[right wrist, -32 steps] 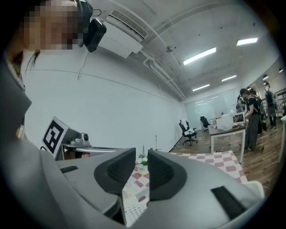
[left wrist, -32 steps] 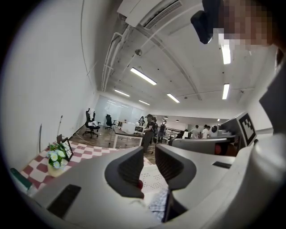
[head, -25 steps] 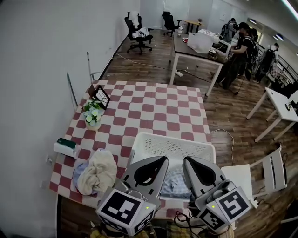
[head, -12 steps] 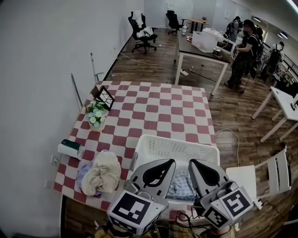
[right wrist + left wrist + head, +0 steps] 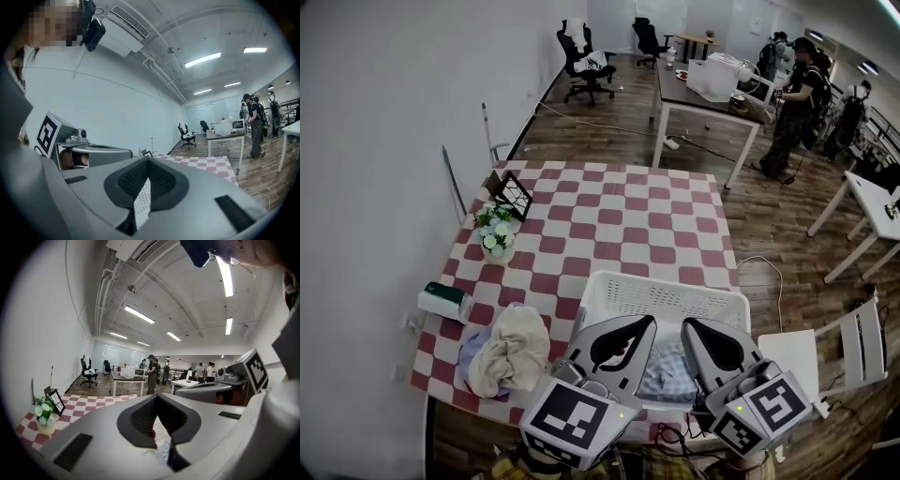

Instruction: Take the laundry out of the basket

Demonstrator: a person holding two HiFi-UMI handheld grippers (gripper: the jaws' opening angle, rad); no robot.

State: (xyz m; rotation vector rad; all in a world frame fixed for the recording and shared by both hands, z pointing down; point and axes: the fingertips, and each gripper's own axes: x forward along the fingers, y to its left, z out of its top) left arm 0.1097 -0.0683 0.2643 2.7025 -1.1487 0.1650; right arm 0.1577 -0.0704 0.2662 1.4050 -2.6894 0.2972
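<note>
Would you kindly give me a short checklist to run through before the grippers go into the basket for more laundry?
1. Nothing in the left gripper: ok, jaws together, empty.
2. Nothing in the right gripper: ok, jaws together, empty.
3. Jaws open for a grab: not ok, both are shut.
4. Laundry left in the basket: ok, a blue checked cloth lies inside.
5. Drop spot: ok, the pile of clothes lies on the table left of the basket.
</note>
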